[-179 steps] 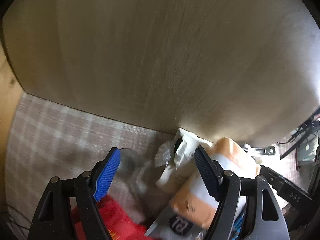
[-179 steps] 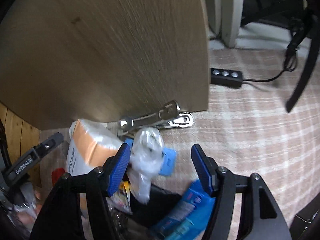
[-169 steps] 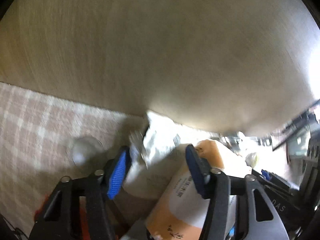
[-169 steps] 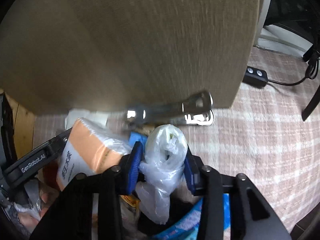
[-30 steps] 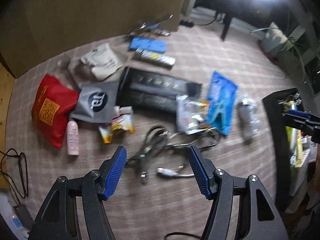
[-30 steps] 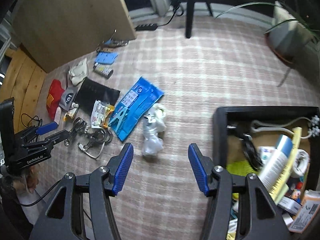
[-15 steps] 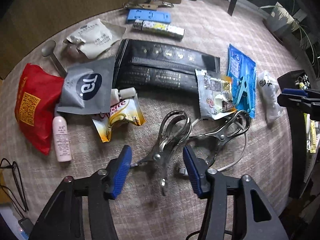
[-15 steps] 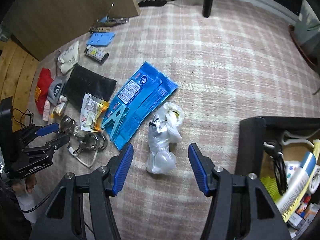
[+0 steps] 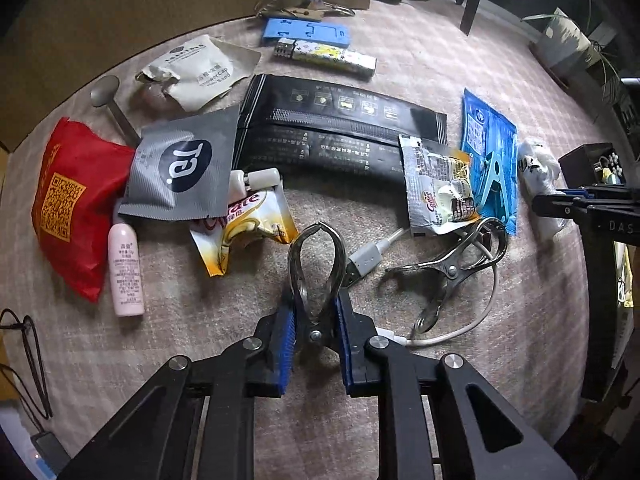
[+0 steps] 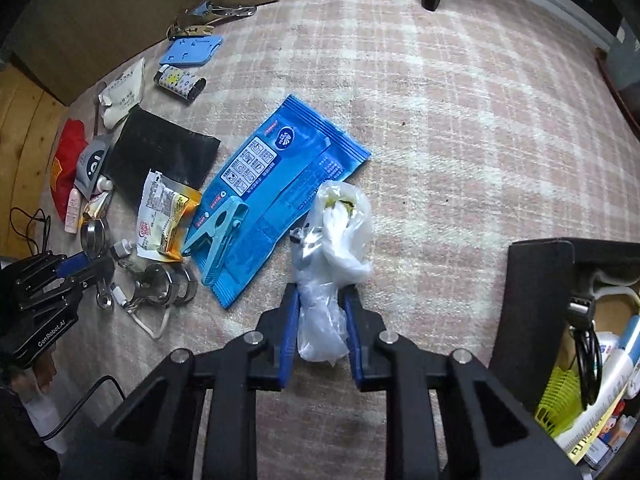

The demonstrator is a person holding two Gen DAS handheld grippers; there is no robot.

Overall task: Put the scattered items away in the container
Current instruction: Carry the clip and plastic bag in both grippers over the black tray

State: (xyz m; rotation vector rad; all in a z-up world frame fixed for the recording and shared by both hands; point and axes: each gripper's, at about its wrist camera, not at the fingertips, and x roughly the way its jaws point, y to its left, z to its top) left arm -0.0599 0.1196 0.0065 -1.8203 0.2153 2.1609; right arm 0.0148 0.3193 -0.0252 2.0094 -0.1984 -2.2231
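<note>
Closing left gripper (image 9: 316, 316) jaws narrow on metal clip (image 9: 318, 276), pads pressing its handles. Closing right gripper (image 10: 321, 320) jaws narrow around plastic bag (image 10: 336, 240), squeezing it. Lying on carpet (image 10: 460, 120); blue pack (image 10: 280, 184) at 11 o'clock, container (image 10: 536, 280) at 3 o'clock.

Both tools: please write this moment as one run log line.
left tool: closing on metal clip | right tool: closing on plastic bag | container: waiting

Plaid carpet (image 10: 460, 120), blue packet (image 10: 280, 184), black pouch (image 9: 340, 136), red bag (image 9: 76, 200)
</note>
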